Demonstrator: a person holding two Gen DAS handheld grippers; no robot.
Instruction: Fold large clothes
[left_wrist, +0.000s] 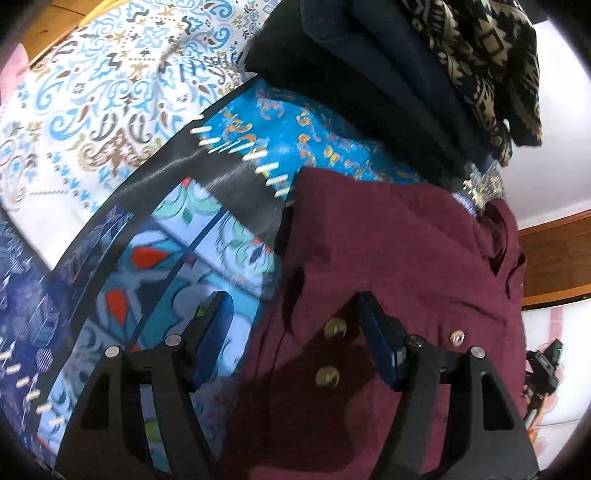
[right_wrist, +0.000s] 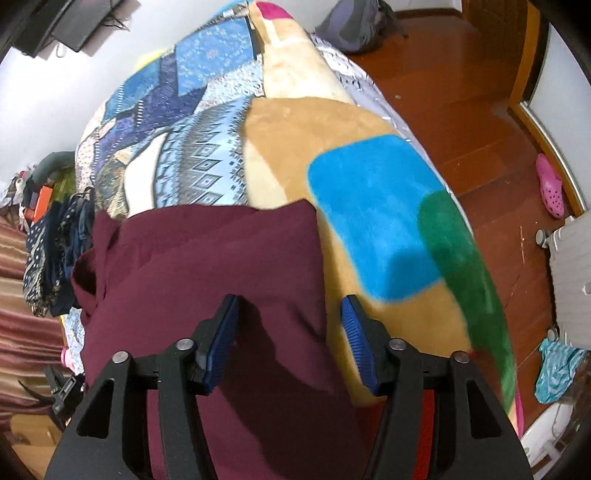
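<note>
Left hand-held gripper (left_wrist: 293, 314) wide open, empty | right hand-held gripper (right_wrist: 290, 314) wide open, empty | one maroon garment (left_wrist: 388, 258) | three buttons (left_wrist: 334, 326)

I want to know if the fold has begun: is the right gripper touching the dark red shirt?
Cannot tell. In the right wrist view the open right gripper sits over the dark red shirt's edge, casting a shadow on it, but neither contact nor gap shows plainly.
</note>
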